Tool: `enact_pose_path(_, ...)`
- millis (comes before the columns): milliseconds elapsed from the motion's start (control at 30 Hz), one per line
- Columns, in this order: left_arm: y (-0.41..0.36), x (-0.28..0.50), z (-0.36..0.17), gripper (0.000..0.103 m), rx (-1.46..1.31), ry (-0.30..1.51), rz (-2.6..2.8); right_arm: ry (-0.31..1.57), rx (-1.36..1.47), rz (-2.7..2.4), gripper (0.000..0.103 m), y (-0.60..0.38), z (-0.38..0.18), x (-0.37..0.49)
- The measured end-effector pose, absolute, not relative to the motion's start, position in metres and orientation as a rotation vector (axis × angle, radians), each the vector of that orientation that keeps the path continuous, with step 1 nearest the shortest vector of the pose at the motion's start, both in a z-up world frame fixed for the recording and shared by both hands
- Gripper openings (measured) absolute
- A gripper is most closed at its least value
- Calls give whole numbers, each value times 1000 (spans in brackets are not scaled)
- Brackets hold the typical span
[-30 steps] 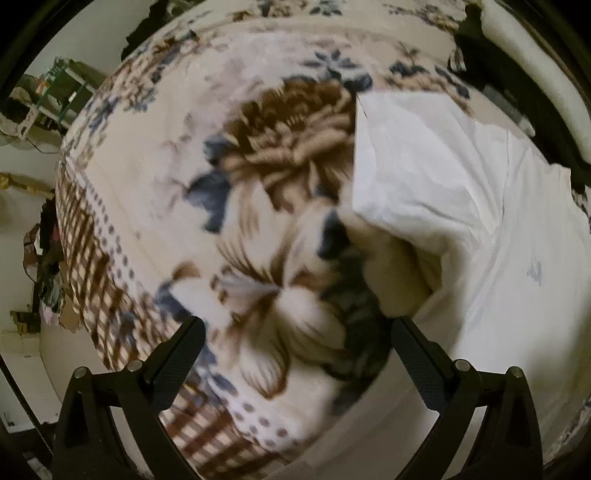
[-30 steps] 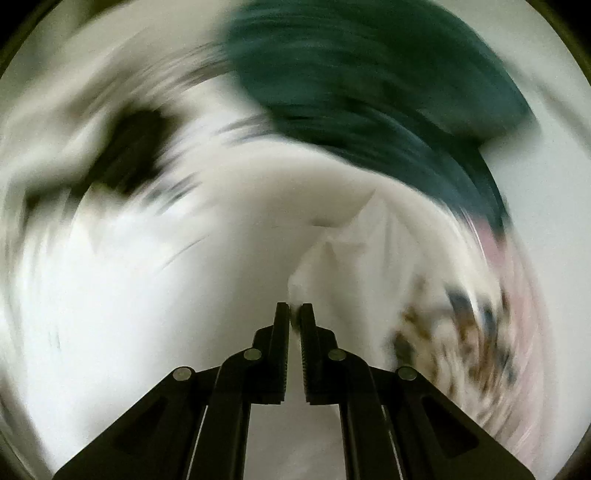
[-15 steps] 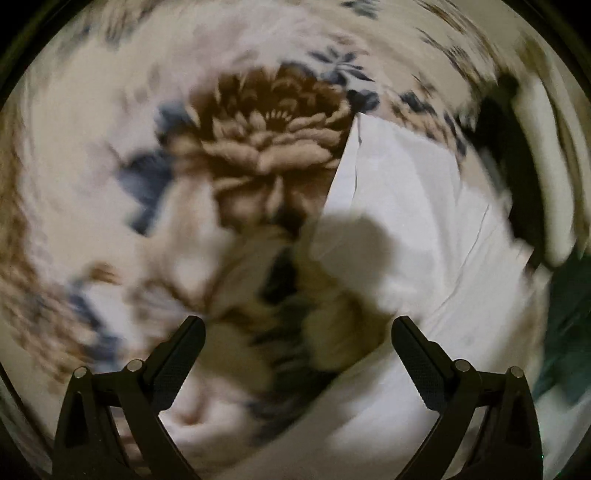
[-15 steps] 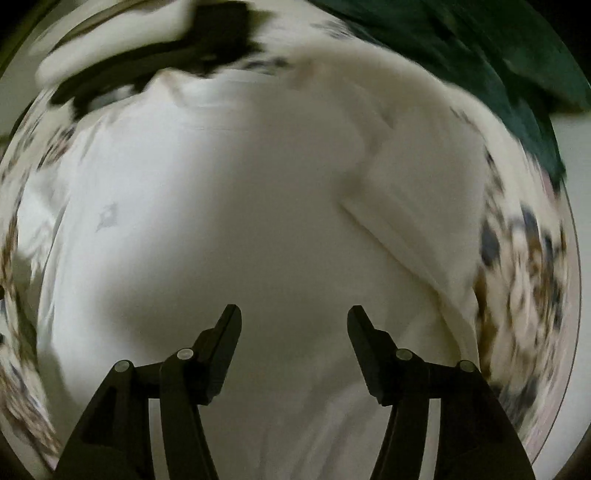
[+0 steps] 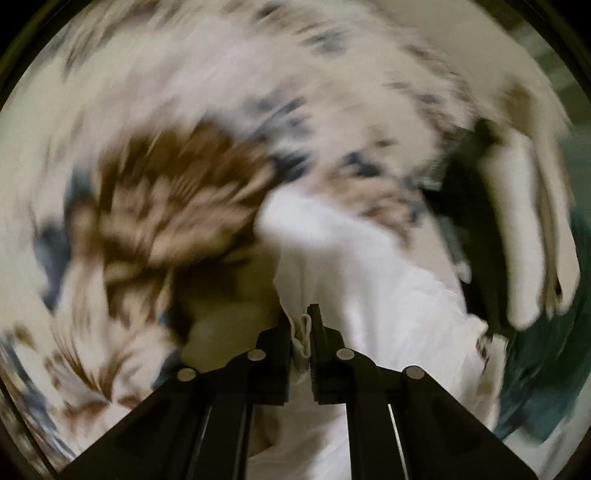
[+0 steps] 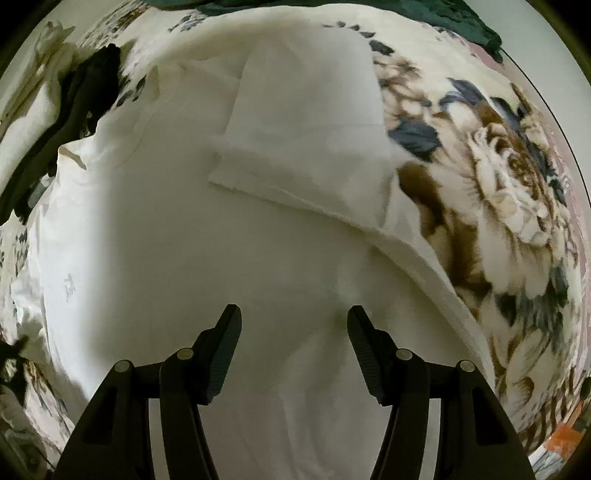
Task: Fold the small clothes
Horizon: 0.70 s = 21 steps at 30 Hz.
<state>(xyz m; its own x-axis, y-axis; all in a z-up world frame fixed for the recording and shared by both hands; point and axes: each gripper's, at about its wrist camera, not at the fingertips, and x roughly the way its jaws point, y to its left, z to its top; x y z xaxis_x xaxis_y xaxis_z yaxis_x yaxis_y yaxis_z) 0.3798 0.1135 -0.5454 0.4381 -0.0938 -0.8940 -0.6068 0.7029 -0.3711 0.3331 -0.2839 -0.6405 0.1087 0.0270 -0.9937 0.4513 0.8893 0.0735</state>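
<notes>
A white shirt (image 6: 184, 229) lies spread on a floral blanket (image 6: 509, 177). Its right sleeve (image 6: 306, 129) is folded inward over the body. My right gripper (image 6: 293, 325) is open and empty, hovering over the lower middle of the shirt. In the blurred left wrist view, my left gripper (image 5: 301, 325) is shut on a bunched fold of the white shirt (image 5: 369, 280), at its edge next to the blanket (image 5: 166, 206).
A dark green garment (image 6: 424, 14) lies at the far edge of the blanket and shows in the left wrist view (image 5: 546, 369). A black garment (image 6: 85, 96) and a pale cloth (image 6: 33, 107) lie at the far left.
My left gripper went from open to shut on the shirt's edge and is moving fast. My right gripper let go of the sleeve, opened, and now holds still over the shirt.
</notes>
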Motion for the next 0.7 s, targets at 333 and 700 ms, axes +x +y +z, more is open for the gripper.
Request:
enact_pose_path(333,-109,392,-525,10,-192,1209,-246,1435,397,-369,62,-320,-615,316)
enact_pose_path(700,-59,377,-535,71,-202,1288,-82,1297,-127,-219,62,-278,-597,359)
